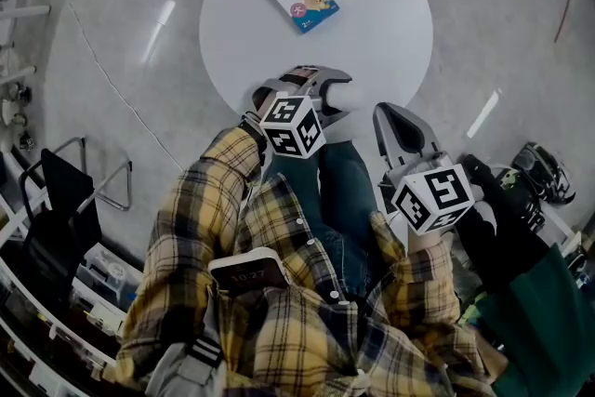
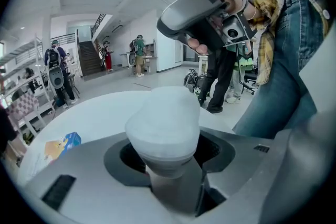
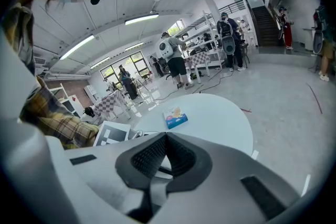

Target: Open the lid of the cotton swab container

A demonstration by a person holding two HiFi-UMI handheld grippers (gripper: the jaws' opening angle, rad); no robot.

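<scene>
The cotton swab container [image 2: 164, 123] is a small round tub of frosted, translucent white plastic, wider at its lidded top than at its base. It sits roughly upright, lid closed, at the near edge of the round white table [image 1: 372, 5].

Container [image 2: 164, 123] frosted translucent plastic; table [image 1: 390, 5] smooth matt white; floor [image 1: 502, 5] glossy.

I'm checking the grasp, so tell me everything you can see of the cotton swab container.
The cotton swab container is a small, round tub of frosted white plastic, wider at the top than at the base. Its lid looks closed, and the contents cannot be made out. It sits roughly upright between the jaws of the left tool, which grip its lower part, at the near edge of the round white table.
</scene>
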